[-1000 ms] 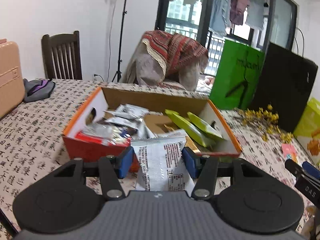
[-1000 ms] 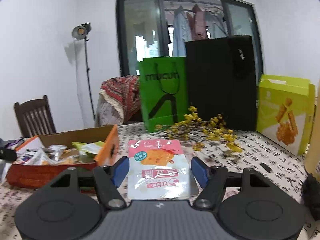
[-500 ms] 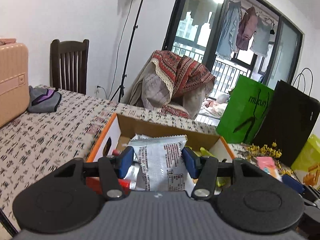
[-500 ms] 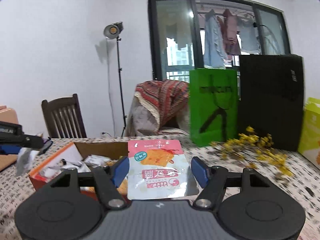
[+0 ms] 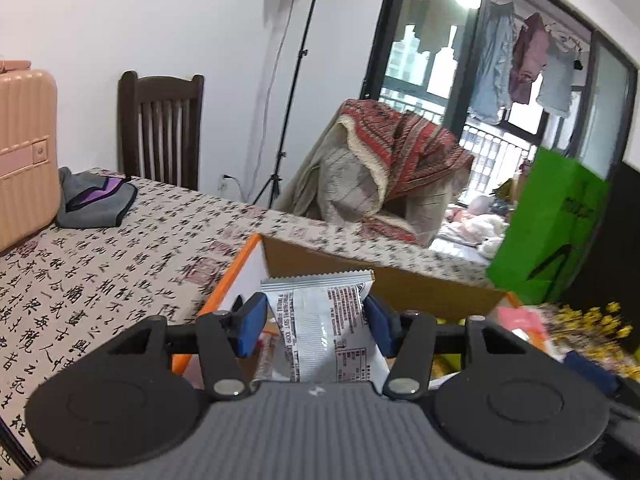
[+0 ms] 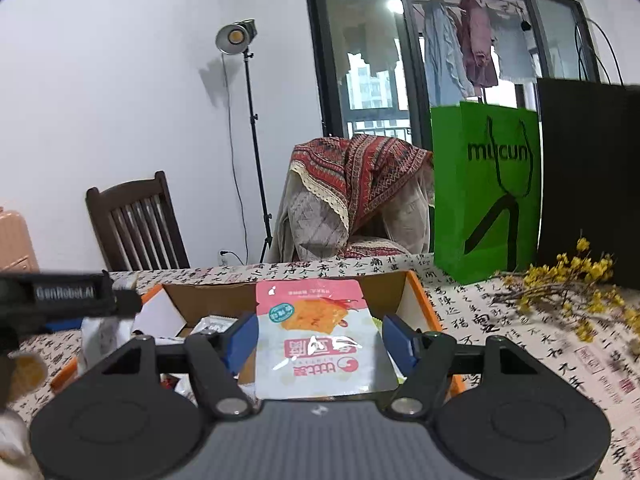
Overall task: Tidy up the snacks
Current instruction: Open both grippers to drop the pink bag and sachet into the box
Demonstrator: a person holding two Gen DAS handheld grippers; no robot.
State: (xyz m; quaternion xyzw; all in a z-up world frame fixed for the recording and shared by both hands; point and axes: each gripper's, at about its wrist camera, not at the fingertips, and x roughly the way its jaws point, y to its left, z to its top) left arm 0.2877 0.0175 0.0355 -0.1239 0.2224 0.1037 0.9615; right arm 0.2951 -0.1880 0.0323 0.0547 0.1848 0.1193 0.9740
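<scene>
Calligraphy-print cloth is covering the surface (image 5: 100, 280), and the open cardboard box (image 6: 420, 300) with orange edges is sitting on it, already taking in loose snacks.

Both grippers are carrying packets over that box. The left gripper (image 5: 316, 326) is clenching a silver packet (image 5: 326, 328) by its side edges, the packet standing upright over the box's near-left corner. The right gripper (image 6: 320, 338) is grasping a pink pouch (image 6: 316, 340) the same way, at 12 o'clock from the camera, with the box interior just beyond.

Risks, as I judge them: each packet is being pinched only at its thin edges, so it could be slipping or folding if the hand tilts. The two grippers are crowding the same opening, and one could be knocking the other. Released too near the rim, the silver packet could be landing outside on the cloth.

Only the right wrist view is showing the left gripper's black arm at 9 o'clock and the yellow flower sprigs (image 6: 580, 280) at 3 o'clock; only the left view is showing the pink suitcase (image 5: 24, 152) at 9 o'clock.
</scene>
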